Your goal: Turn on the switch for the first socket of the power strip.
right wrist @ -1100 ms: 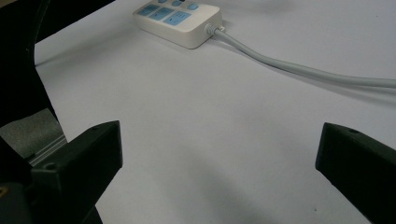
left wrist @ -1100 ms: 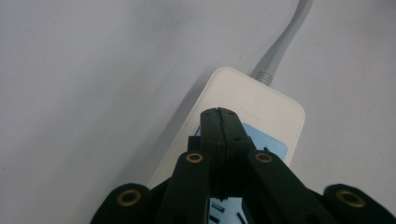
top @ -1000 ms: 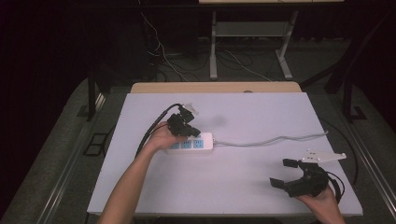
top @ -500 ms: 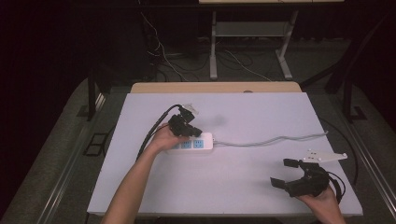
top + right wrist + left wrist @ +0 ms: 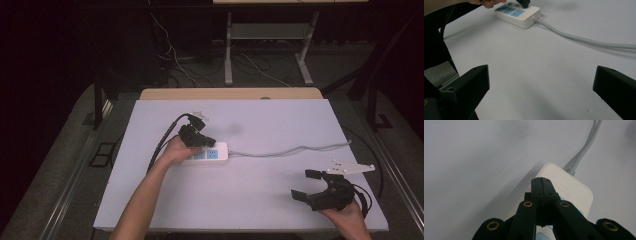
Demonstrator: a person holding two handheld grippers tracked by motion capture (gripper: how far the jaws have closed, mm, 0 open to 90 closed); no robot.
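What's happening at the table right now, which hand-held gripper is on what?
A person works at a white table with two tools. The left hand-held gripper has its jaws shut and its tip over the top of a white power strip, near the end where the grey cord leaves. Whether it presses the strip cannot be told. The right hand-held gripper sits near the table's front right corner, jaws open, holding nothing and pointing toward the strip.
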